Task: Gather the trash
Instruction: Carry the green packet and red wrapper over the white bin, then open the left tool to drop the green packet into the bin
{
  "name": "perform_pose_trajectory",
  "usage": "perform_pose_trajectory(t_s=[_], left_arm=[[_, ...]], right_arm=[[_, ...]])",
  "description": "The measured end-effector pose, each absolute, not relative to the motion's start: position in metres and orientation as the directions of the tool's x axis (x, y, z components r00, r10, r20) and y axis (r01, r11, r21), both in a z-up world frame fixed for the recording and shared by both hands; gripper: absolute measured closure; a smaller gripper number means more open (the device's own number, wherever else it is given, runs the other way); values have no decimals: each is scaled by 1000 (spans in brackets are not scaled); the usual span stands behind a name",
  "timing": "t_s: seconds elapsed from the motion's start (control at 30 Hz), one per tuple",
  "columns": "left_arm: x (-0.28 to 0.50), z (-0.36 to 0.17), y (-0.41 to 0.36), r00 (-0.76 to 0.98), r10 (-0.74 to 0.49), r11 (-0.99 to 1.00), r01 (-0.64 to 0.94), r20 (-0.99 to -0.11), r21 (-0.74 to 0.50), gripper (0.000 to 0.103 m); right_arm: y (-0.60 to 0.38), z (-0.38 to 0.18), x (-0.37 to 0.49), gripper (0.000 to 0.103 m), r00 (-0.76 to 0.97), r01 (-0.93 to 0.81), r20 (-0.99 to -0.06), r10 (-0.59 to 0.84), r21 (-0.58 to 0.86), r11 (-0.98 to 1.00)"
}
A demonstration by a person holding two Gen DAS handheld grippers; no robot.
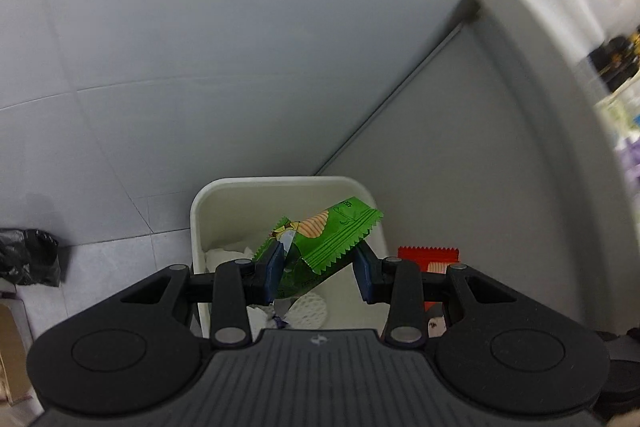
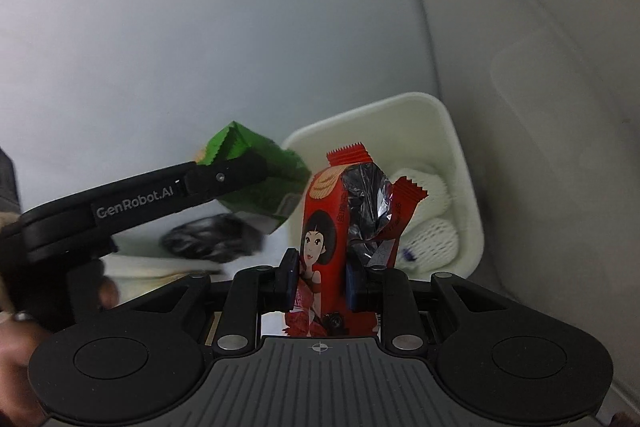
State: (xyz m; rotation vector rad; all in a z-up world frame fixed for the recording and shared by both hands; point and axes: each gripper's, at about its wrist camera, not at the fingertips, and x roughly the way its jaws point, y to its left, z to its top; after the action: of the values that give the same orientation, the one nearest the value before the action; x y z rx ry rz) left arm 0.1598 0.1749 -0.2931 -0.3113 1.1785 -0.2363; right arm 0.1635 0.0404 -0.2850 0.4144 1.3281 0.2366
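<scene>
While both of our grippers hang over the white bin (image 1: 208, 211), each carries a snack wrapper. Our left gripper (image 1: 318, 273) is clamped on the green wrapper (image 1: 328, 239), which sits crumpled between the blue pads and juts up and to the right above the bin's opening. Our right gripper (image 2: 320, 281) is closed on the red wrapper (image 2: 324, 227), which stands upright in the jaws with its torn silver top gaping open. The bin sits on a pale tiled floor (image 1: 120, 147) in the corner by a grey panel (image 1: 460, 167), and already holds white crumpled paper (image 1: 228, 251) and foam netting (image 2: 432, 239).

The risks we see lie in the release. From the right wrist view the green wrapper looks to be near the bin's left rim, so if we let go too early it could flutter down outside the wall. Both wrappers are light and stiff; one may cling to a pad or drift sideways as it falls. Our two grippers are close together, and crowding into the same opening could knock one against the other or against the rim. A black bag (image 1: 28, 257) lies on the floor well to the left, apart from the bin.
</scene>
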Motion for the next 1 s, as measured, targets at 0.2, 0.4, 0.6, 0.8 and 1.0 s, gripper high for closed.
perform_pose_trajectory(t_s=[0.2, 0.4, 0.6, 0.8, 1.0], left_arm=[[179, -331, 159, 304, -328, 944, 81, -895, -319, 67], [187, -355, 145, 245, -302, 951, 144, -921, -273, 65], [189, -359, 141, 230, -302, 948, 179, -925, -265, 59], [188, -355, 141, 233, -317, 941, 196, -919, -274, 49], [193, -353, 148, 232, -332, 936, 204, -914, -288, 35]], right_arm=[[40, -321, 177, 81, 260, 112, -913, 314, 351, 930], [35, -347, 168, 78, 263, 115, -932, 249, 286, 951], [31, -360, 161, 77, 269, 126, -933, 239, 280, 952], [34, -373, 167, 59, 266, 142, -932, 247, 291, 946], [36, -373, 163, 37, 266, 134, -928, 261, 304, 943]])
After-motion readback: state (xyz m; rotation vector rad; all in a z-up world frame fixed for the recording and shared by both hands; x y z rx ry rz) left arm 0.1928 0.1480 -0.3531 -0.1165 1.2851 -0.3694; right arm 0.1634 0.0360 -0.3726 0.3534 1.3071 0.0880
